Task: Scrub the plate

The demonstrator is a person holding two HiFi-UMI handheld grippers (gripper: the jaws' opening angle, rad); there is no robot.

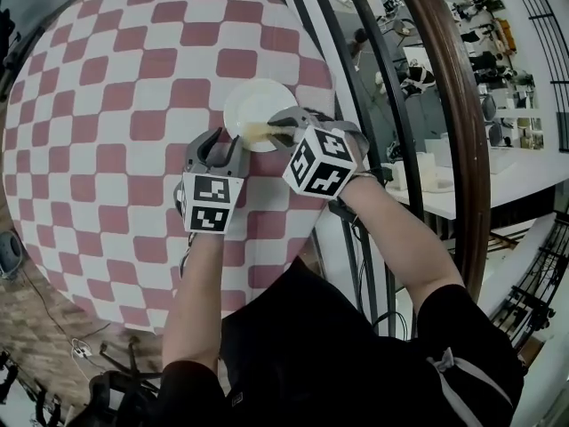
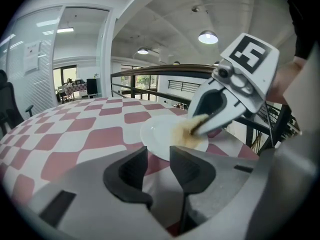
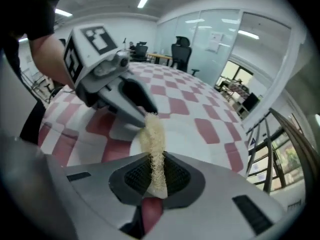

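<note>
"While the right gripper [image 1: 277, 133] clamps its jaws on the scrub pad [image 1: 256, 133], where's the plate [image 1: 253, 100]?"
"On the checked bench [image 1: 107, 114], near its right edge — pad touching it; left gripper [image 1: 219, 148] beside, jaws apart."

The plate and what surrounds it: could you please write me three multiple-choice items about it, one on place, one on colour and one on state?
1. Where does the plate stand?
A. In a sink
B. On a chair
C. On the tablecloth

2. What colours are the tablecloth's squares?
A. Red and white
B. Blue and yellow
C. Green and black

3. What state is the right hand-held gripper in?
A. Open and empty
B. Shut on the scrubber
C. Shut on a cup

Answers:
1 C: the head view shows the plate lying on the cloth.
2 A: the checks are red and white.
3 B: its jaws pinch the fibrous scrubber.
</note>
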